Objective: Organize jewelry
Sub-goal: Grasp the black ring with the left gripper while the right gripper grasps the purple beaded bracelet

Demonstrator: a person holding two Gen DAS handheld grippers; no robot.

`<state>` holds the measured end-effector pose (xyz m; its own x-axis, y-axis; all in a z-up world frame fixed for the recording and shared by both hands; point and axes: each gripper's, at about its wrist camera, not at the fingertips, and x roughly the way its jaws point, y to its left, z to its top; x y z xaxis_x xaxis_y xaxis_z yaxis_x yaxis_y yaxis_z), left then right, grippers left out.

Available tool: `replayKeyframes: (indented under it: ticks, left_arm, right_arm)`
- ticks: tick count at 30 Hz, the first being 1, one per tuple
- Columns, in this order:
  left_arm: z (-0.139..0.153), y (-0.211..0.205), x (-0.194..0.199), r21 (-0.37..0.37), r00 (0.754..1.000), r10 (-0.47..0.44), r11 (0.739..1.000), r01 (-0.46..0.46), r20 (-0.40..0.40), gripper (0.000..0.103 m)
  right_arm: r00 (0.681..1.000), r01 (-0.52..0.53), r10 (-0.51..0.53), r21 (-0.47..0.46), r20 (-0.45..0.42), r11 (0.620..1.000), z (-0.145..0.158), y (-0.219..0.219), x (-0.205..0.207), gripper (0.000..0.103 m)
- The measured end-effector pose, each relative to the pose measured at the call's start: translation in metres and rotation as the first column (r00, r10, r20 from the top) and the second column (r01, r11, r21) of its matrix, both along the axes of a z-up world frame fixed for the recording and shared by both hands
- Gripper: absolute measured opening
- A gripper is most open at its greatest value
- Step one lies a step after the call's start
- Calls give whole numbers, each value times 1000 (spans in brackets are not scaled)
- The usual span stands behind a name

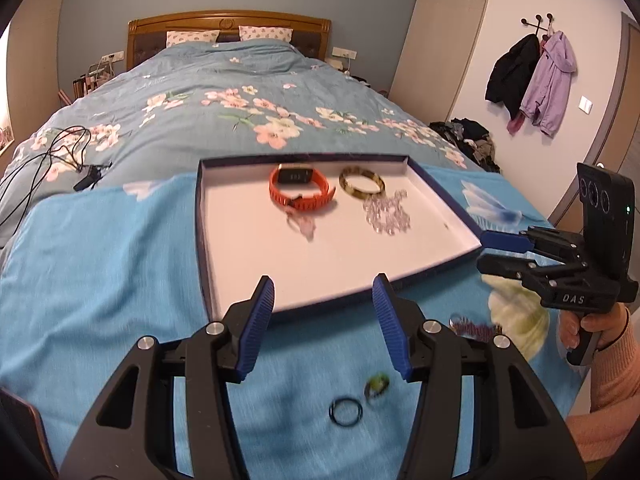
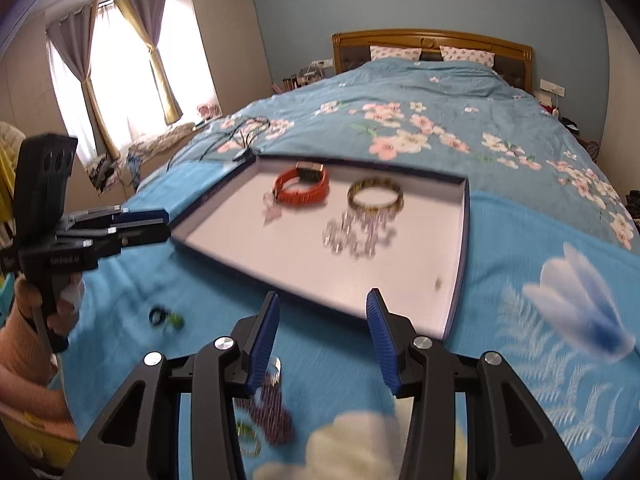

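A navy-rimmed tray with a white floor lies on a blue cloth on the bed. In it are an orange watch, a tortoiseshell bangle, a clear bead bracelet and a small pink piece. My left gripper hovers open and empty over the tray's near edge. Below it on the cloth lie a black ring and a green ring. My right gripper is open and empty at the tray's near rim. A dark red bead bracelet lies under it.
Black cables lie on the floral quilt left of the tray. Jackets hang on the right wall above a clothes pile. A curtained window is at the left. Hands in peach sleeves hold both tools.
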<state>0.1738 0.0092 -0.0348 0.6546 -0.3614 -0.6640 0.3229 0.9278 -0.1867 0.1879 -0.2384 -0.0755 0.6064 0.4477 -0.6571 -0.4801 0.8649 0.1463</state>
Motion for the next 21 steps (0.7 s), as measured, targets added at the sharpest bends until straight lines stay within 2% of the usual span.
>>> replayKeyframes:
  ticks: [4,7,14,21]
  left_arm:
    - [-9,1,-15,13,1000,-8,1000,8,-11,51]
    - [-16,1,-25,17,1000,-13,1000,14,-23,51]
    - [-29,-1,-37,9,998,-17,1000,18,-60,51]
    - [-36,-5,-46,27,997,-26,999,28,-73,51]
  right_arm:
    - [1000,-14,14,-16,-28,1000,-11,-4,-17,39]
    - [998,-27,26,-20,-50,999,-18,-5,-30,31]
    - [995,-60,55,-49,-85,997,-29,-1,-50,28]
    - [993,-62,54,-79,-105,995,-34,5,-49,7]
